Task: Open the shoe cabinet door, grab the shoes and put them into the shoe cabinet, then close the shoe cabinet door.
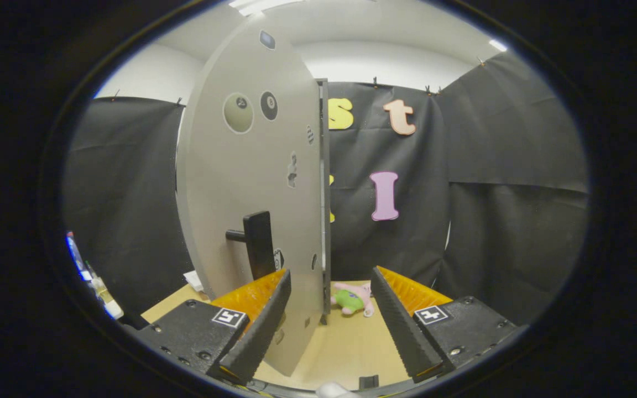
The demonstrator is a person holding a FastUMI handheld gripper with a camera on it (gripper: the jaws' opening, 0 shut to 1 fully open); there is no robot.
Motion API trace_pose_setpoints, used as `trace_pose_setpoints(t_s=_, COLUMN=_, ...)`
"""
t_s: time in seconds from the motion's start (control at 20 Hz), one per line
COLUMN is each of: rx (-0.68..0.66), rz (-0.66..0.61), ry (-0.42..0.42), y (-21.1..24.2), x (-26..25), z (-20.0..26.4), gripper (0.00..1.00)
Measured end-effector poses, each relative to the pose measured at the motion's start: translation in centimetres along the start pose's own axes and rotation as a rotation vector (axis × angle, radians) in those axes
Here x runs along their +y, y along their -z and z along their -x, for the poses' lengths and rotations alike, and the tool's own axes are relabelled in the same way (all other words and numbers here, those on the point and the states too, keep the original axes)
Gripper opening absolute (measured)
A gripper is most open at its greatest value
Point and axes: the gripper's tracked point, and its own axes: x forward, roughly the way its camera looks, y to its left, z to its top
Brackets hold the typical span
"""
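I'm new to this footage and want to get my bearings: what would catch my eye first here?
The tall grey cabinet door with round stickers stands edge-on just ahead of the open gripper, its free edge running between the fingers. Its black bar handle sticks out just above the left finger. Beyond the fingers, a small pink and green plush toy lies on the light wooden tabletop.

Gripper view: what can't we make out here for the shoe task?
- Cabinet interior: hidden behind the open door, seen at a steep angle.
- Shoes: none identifiable; the door and fingers block much of the table.
- Stickers on the door: too small to read.
- Pink-and-green plush toy: small, beyond the open gripper, detail unclear.
- Objects beside the left finger: distorted, unidentifiable.
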Motion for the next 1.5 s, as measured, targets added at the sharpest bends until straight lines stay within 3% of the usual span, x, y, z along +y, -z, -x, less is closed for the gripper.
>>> trace_pose_setpoints(t_s=0.5, rx=0.006, rz=-0.013, ry=-0.044, y=0.9, x=8.9, z=-2.8, gripper=0.96)
trace_pose_setpoints(t_s=0.85, rx=0.032, rz=-0.035, ry=-0.166, y=1.4, x=16.2, z=-5.4, gripper=0.99)
trace_pose_setpoints(t_s=1.5, rx=0.044, rz=-0.008, ry=-0.155, y=1.4, x=16.5, z=-5.3, gripper=0.99)
